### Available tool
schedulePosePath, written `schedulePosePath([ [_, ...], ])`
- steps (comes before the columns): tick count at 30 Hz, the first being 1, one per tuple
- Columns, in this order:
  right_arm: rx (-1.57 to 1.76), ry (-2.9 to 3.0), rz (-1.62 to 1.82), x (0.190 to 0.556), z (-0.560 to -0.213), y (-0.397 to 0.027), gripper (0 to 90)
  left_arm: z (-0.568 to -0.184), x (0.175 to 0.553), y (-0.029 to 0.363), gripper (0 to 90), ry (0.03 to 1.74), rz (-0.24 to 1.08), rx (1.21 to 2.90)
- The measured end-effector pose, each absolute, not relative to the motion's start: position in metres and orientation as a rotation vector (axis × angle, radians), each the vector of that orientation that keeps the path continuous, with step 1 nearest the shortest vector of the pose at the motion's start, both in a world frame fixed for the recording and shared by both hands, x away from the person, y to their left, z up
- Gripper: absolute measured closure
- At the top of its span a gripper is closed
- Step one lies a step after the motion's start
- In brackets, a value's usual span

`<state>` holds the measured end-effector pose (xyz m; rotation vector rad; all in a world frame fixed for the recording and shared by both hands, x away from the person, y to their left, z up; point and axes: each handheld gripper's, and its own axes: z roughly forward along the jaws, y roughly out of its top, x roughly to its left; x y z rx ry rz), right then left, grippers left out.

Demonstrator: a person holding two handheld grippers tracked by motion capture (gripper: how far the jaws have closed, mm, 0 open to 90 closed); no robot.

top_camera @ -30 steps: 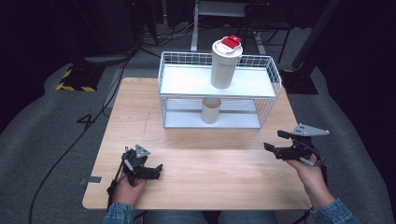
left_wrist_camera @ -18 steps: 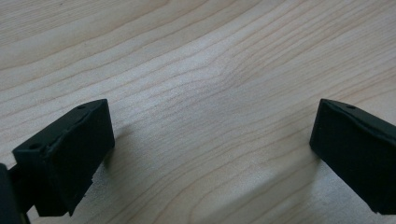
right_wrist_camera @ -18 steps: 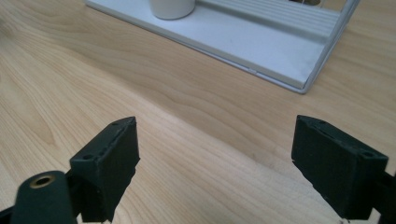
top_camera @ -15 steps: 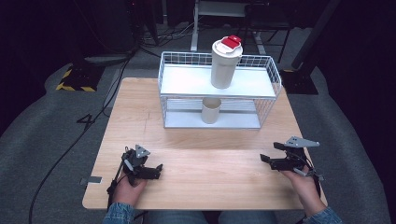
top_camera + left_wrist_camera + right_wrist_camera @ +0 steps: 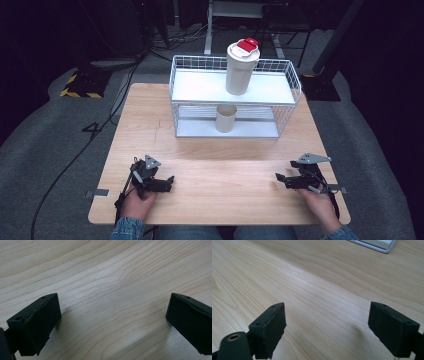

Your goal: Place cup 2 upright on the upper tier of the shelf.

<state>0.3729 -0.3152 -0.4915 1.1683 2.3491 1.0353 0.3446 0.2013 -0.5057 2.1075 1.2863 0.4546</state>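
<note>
Resting low over the near strip of the worktop [image 5: 220, 150], the left hand-held gripper [image 5: 170, 181] has its jaws spread, with bare wood between them. The right hand-held gripper [image 5: 280, 178] sits near the right edge, jaws likewise spread and pinching nothing. Open worktop lies between the two and ahead of them, up to the wire rack [image 5: 289, 95] at the far edge. A beige cup [image 5: 226, 118] stands upright on the rack's lower shelf. A taller tumbler [image 5: 240, 72] with a red lid tab [image 5: 248, 44] stands on the upper shelf, well apart from both grippers.
</note>
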Motion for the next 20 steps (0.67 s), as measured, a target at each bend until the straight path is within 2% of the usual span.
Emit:
schedulePosePath([
  [10,1.196,2.313,0.978,0.373,-0.502,-0.314,14.5,-0.506,0.345,0.201,0.3,1.286,0.455,2.108],
  [15,1.218,2.281,0.970,0.374,-0.505,-0.314,7.0,-0.506,0.345,0.201,0.3,1.286,0.455,2.108],
  [20,1.235,2.276,0.957,0.375,-0.506,-0.314,4.0,-0.506,0.344,0.201,0.3,1.287,0.454,2.106],
])
